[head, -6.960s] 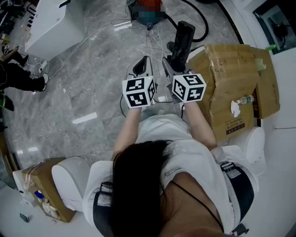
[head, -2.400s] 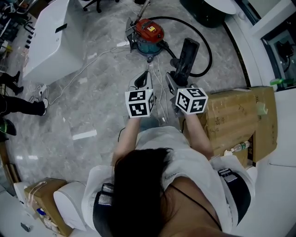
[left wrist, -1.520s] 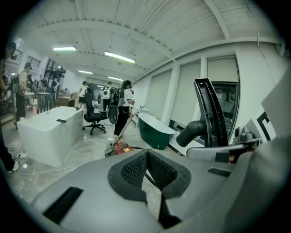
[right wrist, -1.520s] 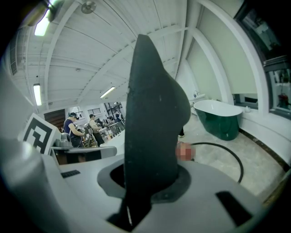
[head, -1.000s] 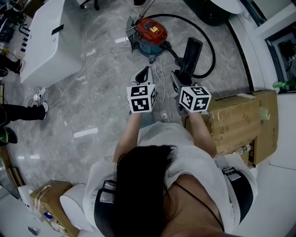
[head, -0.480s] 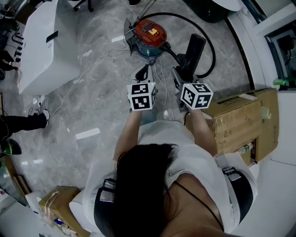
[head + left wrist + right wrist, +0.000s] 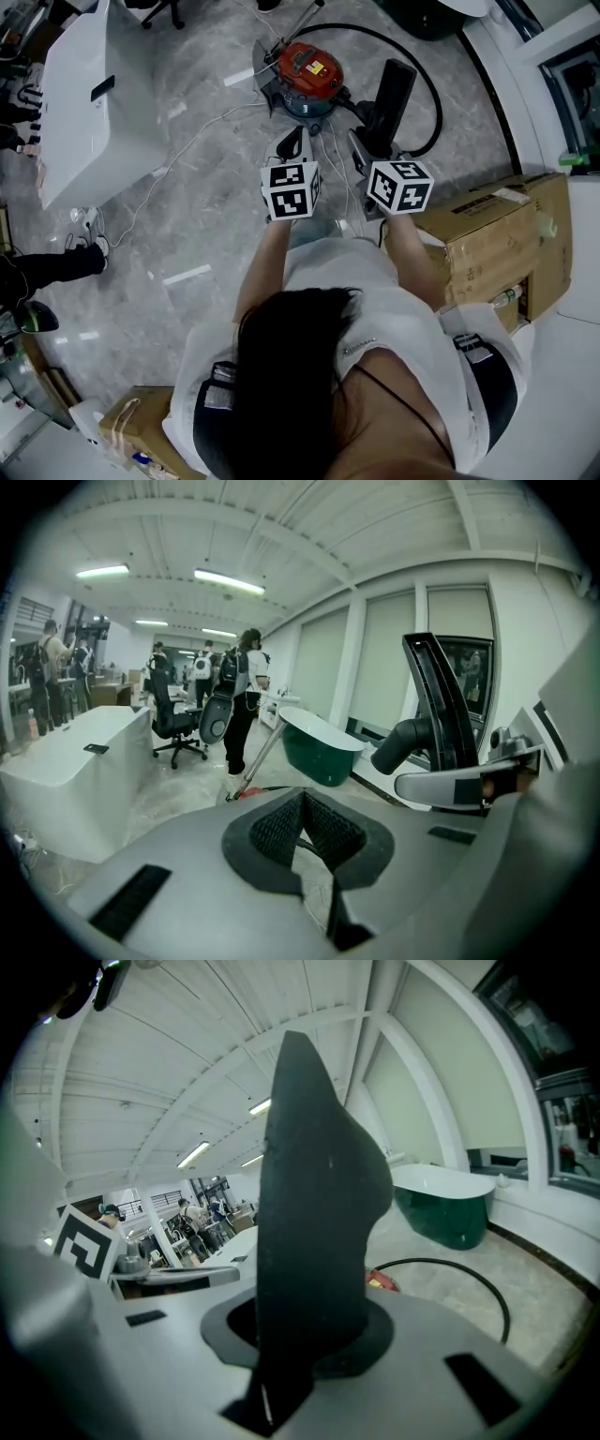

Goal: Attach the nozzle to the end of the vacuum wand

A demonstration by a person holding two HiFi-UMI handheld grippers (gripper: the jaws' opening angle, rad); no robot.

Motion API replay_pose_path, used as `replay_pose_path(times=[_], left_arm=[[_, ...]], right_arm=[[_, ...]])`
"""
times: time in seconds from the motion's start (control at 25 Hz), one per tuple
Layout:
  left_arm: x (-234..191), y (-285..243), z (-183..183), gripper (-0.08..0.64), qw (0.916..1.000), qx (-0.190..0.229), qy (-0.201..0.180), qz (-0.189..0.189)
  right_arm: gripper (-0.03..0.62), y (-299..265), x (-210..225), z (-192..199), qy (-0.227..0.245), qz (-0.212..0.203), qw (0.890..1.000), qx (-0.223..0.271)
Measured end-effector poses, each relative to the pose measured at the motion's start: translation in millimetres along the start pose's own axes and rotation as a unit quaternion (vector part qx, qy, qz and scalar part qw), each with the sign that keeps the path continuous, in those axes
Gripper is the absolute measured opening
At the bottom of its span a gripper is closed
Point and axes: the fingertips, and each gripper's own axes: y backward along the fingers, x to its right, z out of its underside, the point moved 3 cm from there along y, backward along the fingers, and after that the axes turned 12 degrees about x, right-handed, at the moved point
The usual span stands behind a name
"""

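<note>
A black vacuum nozzle [image 7: 389, 94] sticks out forward from my right gripper [image 7: 364, 150], whose jaws are shut on its lower end. In the right gripper view the nozzle [image 7: 319, 1204] rises tall between the pads and fills the middle. My left gripper [image 7: 292, 142] is shut with nothing in it, held beside the right one; its closed pads [image 7: 281, 832] meet in the left gripper view. The red vacuum cleaner [image 7: 307, 64] stands on the floor just ahead, its black hose [image 7: 427, 75] looping right. The metal wand [image 7: 258, 761] leans up from it.
A white cabinet [image 7: 89, 94] stands at the left, cardboard boxes [image 7: 497, 234] at the right. White cables [image 7: 187, 131] trail over the grey marble floor. A green tub [image 7: 319, 747] sits beyond the vacuum. Several people [image 7: 239, 696] stand further back by an office chair.
Both grippers have been carried forward toward the red vacuum, which now lies closer in the head view. The nozzle stays in the right gripper; the boxes have slid back on the right.
</note>
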Motion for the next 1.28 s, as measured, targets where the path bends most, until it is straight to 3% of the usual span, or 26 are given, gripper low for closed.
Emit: replay_pose_path(times=[0.68,1.28], left_arm=[[-58.1,-51.2,-27.6,0.003,0.9994,0.003,-0.004,0.034],[-79.9,-63.4,-32.9,0.003,0.9991,0.0,0.003,0.042]], right_arm=[[0.086,-79.2,-12.7,-26.0,0.013,0.014,1.0,0.014],[0.085,-84.1,-10.8,-23.5,-0.002,0.046,0.999,0.014]])
